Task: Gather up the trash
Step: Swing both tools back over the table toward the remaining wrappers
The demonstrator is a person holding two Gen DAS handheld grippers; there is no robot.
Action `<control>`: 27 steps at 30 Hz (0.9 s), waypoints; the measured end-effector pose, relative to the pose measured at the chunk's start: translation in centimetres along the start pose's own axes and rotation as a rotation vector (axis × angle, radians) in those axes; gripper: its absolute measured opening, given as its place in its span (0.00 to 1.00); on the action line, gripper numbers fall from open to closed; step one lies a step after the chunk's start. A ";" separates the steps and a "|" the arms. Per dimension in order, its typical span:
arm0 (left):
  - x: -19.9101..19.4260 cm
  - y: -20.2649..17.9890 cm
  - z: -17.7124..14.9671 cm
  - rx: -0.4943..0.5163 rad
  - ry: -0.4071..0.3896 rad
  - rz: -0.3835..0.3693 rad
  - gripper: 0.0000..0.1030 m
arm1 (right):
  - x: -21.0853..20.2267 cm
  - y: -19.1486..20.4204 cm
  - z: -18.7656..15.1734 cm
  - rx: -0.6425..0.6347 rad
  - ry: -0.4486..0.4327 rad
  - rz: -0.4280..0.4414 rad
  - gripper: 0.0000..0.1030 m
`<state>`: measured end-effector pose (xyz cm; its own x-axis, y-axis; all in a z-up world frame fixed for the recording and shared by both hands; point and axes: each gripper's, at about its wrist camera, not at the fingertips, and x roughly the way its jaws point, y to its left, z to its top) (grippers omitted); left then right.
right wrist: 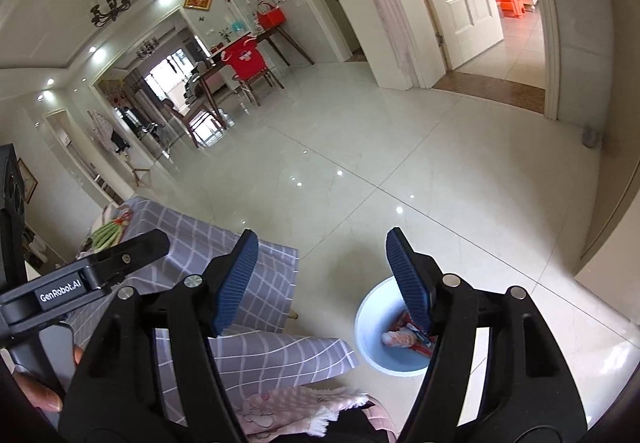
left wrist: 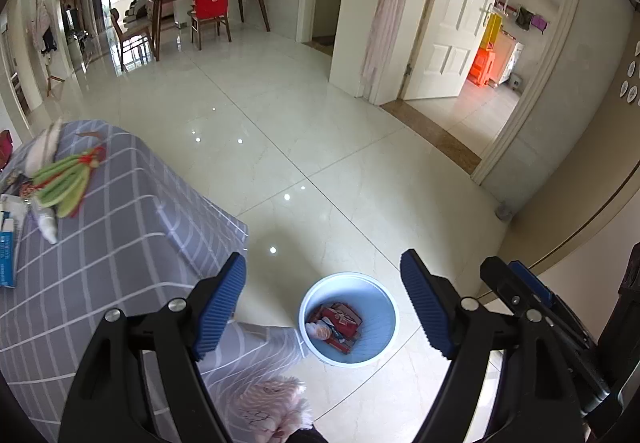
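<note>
Both the left gripper [left wrist: 323,303] and right gripper [right wrist: 318,279] hang empty, jaws apart, above the blue bin [left wrist: 382,353] holding wrappers [left wrist: 338,325]; beside it, clutter [left wrist: 24,211] apparently awaits on the desk [left wrist: 120,243].

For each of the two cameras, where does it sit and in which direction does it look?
Left wrist view: sits on the left gripper, looks down past its open fingers at the blue bin, with the checked tablecloth at left; the right gripper shows at the right edge.
Right wrist view: sits on the right gripper, looks down and forward over the bin; the left gripper and a hand show at left.
Shared: bin, tablecloth, tiled floor, distant dining table.
</note>
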<state>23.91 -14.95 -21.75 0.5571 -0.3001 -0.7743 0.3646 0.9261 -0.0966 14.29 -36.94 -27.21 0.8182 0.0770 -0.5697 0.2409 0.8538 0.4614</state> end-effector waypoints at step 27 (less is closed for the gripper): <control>-16.8 35.7 -9.5 -0.360 -0.143 0.411 0.77 | 4.7 33.7 -9.3 -0.424 0.195 0.357 0.65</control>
<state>20.49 25.31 -18.17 0.7041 0.0966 -0.7035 -0.1670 0.9854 -0.0319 21.38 -2.96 -20.67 0.6898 0.4565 -0.5620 -0.2944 0.8860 0.3582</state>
